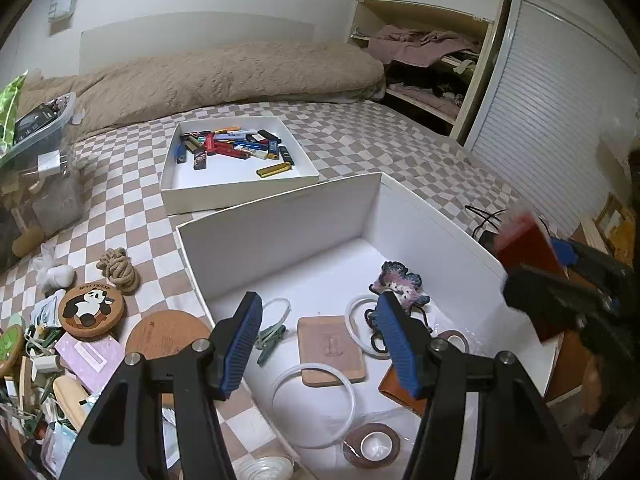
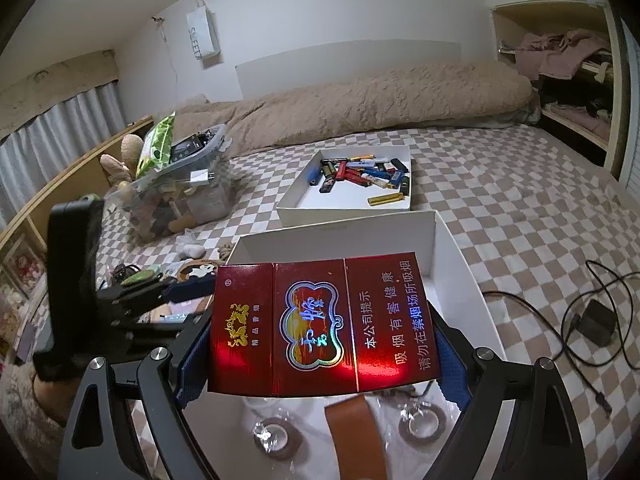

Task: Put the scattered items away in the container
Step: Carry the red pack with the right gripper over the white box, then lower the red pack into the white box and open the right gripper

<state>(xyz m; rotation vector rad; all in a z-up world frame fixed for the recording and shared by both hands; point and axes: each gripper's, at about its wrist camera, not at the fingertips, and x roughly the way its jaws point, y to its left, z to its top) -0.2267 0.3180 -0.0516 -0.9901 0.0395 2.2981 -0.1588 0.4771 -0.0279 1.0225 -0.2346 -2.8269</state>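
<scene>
My left gripper (image 1: 322,344) stands open just above the big white box (image 1: 280,208), with nothing between its blue pads. Under it in the box lie a wooden coaster (image 1: 330,350), white rings (image 1: 312,404), tape rolls (image 1: 372,446), a brown leather piece (image 1: 400,390), a green clip (image 1: 270,340) and a frilly scrunchie (image 1: 400,284). My right gripper (image 2: 324,360) is shut on a red cigarette pack (image 2: 320,324), held over the near end of the same box (image 2: 336,232). Loose items lie left of the box: a panda coaster (image 1: 91,310), a rope knot (image 1: 119,270), a cork coaster (image 1: 168,336) and a pink card (image 1: 88,360).
A shallow white tray (image 1: 240,192) of lighters sits behind the box on the checked bedspread. A clear plastic bin (image 1: 40,132) stands at the far left, a beige bolster (image 1: 240,76) along the wall. A black charger with cable (image 2: 596,320) lies right of the box.
</scene>
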